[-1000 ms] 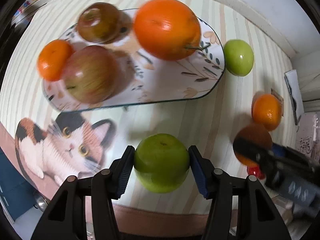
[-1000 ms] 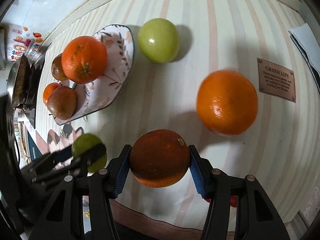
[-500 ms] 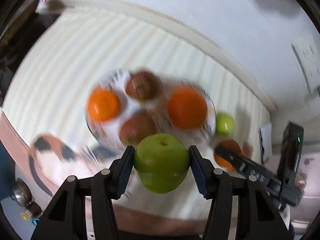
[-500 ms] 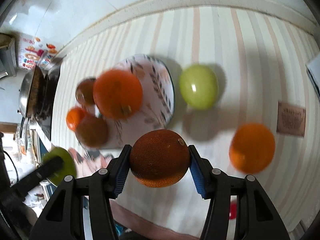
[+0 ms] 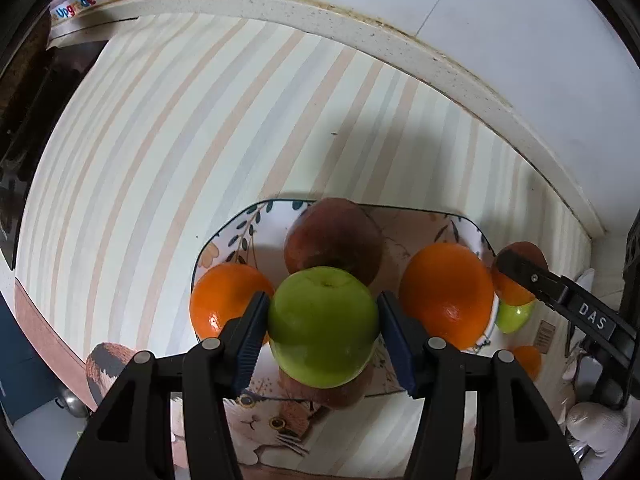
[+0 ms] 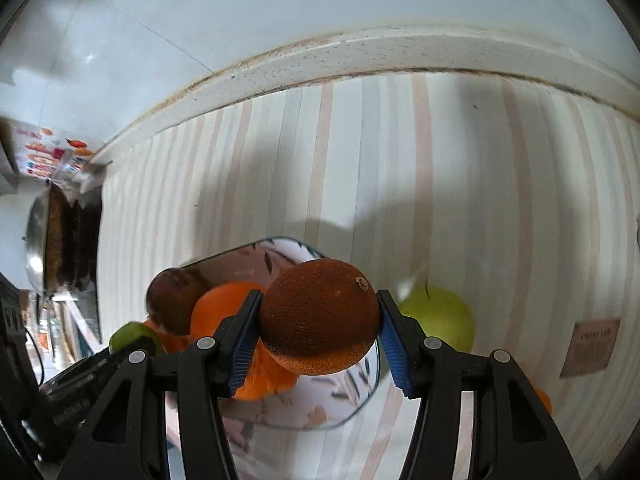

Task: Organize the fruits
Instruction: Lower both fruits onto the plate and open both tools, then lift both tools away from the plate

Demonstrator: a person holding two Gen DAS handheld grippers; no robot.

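My left gripper (image 5: 323,330) is shut on a green apple (image 5: 323,326) and holds it above the floral plate (image 5: 232,236). The plate holds a red apple (image 5: 334,240), a small orange (image 5: 224,296), a big orange (image 5: 446,290) and another red apple (image 5: 332,396), mostly hidden under the green one. My right gripper (image 6: 318,330) is shut on a dark brownish orange (image 6: 320,316), above the plate's right end (image 6: 332,404). A second green apple (image 6: 440,316) lies on the mat right of the plate.
The striped mat (image 5: 180,140) with a cat print (image 5: 264,420) covers the counter. A white raised edge and wall (image 5: 400,48) run behind. A loose orange (image 5: 528,360) and a small brown label (image 6: 590,346) lie at the right. A metal pot (image 6: 44,240) stands far left.
Both grippers have risen and tilted up with their fruit, moving over the plate. The plate now sits lower in both views, and the back wall has come into view.
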